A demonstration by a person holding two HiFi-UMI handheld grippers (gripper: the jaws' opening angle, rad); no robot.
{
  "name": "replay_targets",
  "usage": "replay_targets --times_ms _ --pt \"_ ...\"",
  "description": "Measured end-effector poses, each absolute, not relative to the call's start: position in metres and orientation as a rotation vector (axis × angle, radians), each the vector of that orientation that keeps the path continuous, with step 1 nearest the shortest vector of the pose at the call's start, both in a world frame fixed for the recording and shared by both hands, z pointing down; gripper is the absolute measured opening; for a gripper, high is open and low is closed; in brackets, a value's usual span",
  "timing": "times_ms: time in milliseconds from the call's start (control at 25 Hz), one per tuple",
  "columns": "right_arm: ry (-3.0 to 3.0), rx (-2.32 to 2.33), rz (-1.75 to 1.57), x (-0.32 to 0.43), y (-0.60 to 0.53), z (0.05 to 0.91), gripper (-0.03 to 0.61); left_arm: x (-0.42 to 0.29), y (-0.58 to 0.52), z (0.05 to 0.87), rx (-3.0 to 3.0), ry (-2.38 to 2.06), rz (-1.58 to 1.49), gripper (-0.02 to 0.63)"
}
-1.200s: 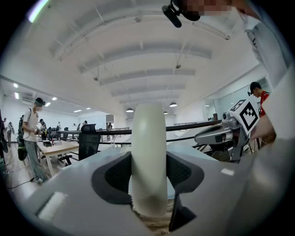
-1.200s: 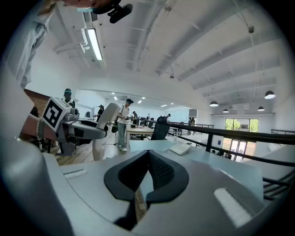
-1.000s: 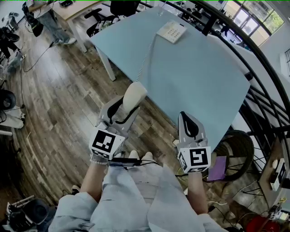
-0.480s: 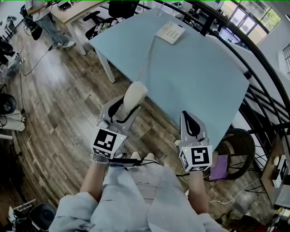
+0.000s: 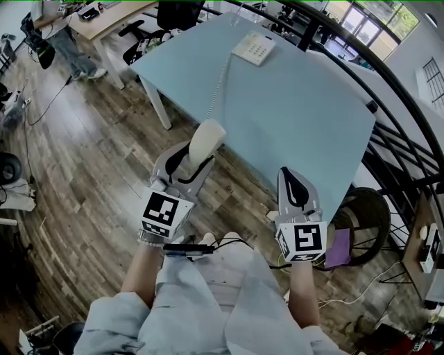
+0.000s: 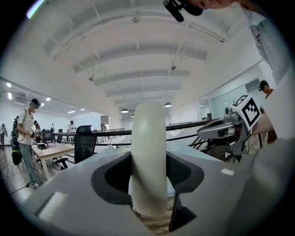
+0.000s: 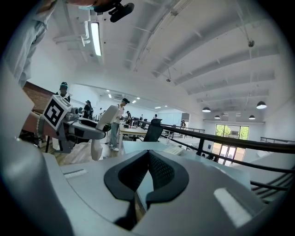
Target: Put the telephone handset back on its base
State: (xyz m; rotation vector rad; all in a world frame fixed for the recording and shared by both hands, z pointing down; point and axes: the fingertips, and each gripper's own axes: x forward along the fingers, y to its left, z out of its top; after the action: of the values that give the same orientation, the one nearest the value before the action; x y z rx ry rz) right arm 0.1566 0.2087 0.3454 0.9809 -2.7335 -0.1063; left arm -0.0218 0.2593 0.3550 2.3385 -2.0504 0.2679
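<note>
A cream telephone handset (image 5: 207, 136) stands upright between the jaws of my left gripper (image 5: 191, 159), which is shut on it over the wooden floor just off the table's near edge. In the left gripper view the handset (image 6: 148, 152) fills the gap between the black pads. Its coiled cord (image 5: 220, 82) runs across the light blue table (image 5: 298, 118) to the white telephone base (image 5: 253, 48) at the far end. My right gripper (image 5: 293, 188) hovers at the table's near corner with its jaws together and nothing in them. The base (image 7: 175, 150) also shows ahead in the right gripper view.
A black railing (image 5: 395, 104) curves along the right side of the table. A round dark chair (image 5: 364, 222) sits by the near right corner. Black office chairs (image 5: 173, 14) and a wooden desk (image 5: 111, 15) stand at the far left, with a person (image 5: 66, 41) nearby.
</note>
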Motion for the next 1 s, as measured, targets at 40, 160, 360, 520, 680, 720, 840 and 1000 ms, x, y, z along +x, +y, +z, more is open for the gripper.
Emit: replay_targets --times_ms 40,160,360,520,680,720,840,1000 --pt "-2.731 0.989 -0.112 0.157 0.210 0.345 0.006 -0.022 0.259 0.354 2.348 -2.047 0.267 0.216" --pt "-2.719 0.996 -0.133 0.157 0.217 0.341 0.006 -0.021 0.261 0.351 2.372 -2.040 0.257 0.215" --pt "-2.713 1.005 -0.145 0.158 0.212 0.339 0.007 -0.021 0.252 0.345 2.382 -2.043 0.242 0.215" --pt "-2.712 0.988 -0.152 0.152 0.201 0.338 0.006 -0.029 0.243 0.350 2.353 -2.049 0.211 0.215" --pt "-2.720 0.969 -0.156 0.140 0.181 0.341 0.006 -0.035 0.228 0.350 2.357 -2.059 0.239 0.216" --pt "-2.724 0.965 -0.158 0.136 0.175 0.341 0.006 -0.038 0.224 0.350 2.358 -2.062 0.243 0.216" --pt "-2.746 0.957 -0.158 0.124 0.160 0.342 0.007 -0.048 0.214 0.350 2.357 -2.074 0.254 0.216" --pt "-2.755 0.926 -0.170 0.109 0.136 0.342 0.006 -0.060 0.192 0.353 2.346 -2.077 0.260 0.215"
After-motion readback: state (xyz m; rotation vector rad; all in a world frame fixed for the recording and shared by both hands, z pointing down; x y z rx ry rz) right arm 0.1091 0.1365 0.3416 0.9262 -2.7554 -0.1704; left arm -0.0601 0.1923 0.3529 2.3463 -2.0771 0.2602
